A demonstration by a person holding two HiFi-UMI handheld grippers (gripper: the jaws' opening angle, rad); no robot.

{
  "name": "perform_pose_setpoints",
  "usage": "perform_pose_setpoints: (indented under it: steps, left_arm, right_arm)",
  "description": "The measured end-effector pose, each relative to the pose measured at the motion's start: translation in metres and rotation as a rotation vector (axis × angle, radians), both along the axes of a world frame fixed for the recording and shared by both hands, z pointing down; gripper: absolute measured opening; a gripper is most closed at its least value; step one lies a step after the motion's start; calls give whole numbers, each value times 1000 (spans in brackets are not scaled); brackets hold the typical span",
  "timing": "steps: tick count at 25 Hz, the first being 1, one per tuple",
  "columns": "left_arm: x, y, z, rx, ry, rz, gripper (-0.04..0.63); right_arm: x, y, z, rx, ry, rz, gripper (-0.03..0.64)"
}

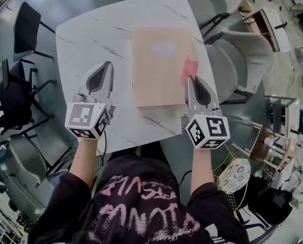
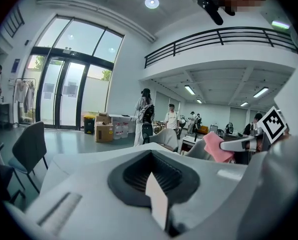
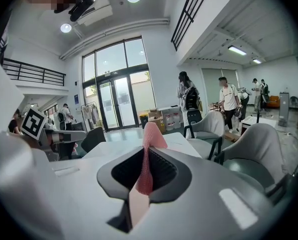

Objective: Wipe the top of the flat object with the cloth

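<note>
While my right tongs (image 1: 190, 81) clench the pink cloth (image 1: 189, 69), which pokes out past their tips, my left tongs (image 1: 107, 66) sit pressed together, empty; the tan flat object (image 1: 159, 75) lies between both tongs on the white tabletop (image 1: 95, 32).

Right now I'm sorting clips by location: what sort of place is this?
Probably an open office lobby or shared workspace: tall glass entrance doors, a railed mezzanine, and a white marble-look table with grey armchairs around it.
</note>
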State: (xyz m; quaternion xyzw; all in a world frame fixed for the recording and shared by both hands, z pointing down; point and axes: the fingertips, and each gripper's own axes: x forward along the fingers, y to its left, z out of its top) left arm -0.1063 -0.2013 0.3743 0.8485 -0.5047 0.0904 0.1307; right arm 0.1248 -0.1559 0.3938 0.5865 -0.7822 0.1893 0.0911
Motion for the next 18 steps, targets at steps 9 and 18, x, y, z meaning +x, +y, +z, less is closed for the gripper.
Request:
perform_pose_setpoints:
  steps: [9,18]
  left_arm:
    - [-1,2,20,-20,-16,-6,2]
    - [0,0,33,-34,-20,-6,2]
  right_arm:
    - [-2,2,21,-33,-10,-6,46]
    - [-4,0,35,-56,-13,-14,47]
